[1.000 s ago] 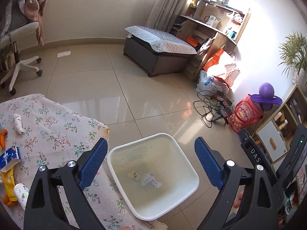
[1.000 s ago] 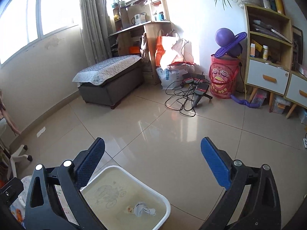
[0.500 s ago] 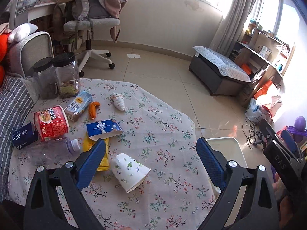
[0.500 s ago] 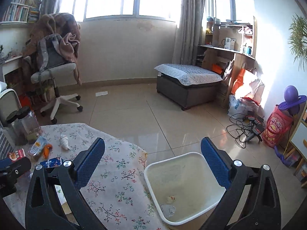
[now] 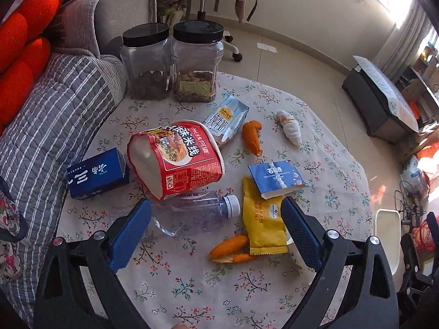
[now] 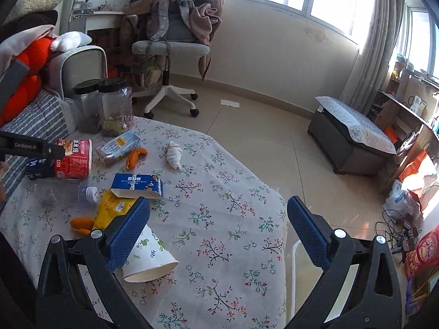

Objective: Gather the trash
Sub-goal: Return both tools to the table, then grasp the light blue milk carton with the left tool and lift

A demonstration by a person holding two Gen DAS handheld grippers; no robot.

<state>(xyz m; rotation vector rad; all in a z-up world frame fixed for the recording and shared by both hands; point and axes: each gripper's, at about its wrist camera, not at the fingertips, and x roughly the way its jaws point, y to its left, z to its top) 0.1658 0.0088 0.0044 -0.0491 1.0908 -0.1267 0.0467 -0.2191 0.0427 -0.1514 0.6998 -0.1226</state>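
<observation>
The left hand-held gripper (image 5: 215,224) is hovering with jaws apart over a clear bottle (image 5: 197,212) lying low-centre on the bench (image 5: 329,164): light, slippery, crushable, best gripped mid-body. The right hand-held gripper (image 6: 218,229) is gaping, empty, beside a paper cup (image 6: 149,257).

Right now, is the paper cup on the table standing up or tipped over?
Tipped over: the paper cup lies on its side on the tablecloth, open mouth facing sideways.
</observation>
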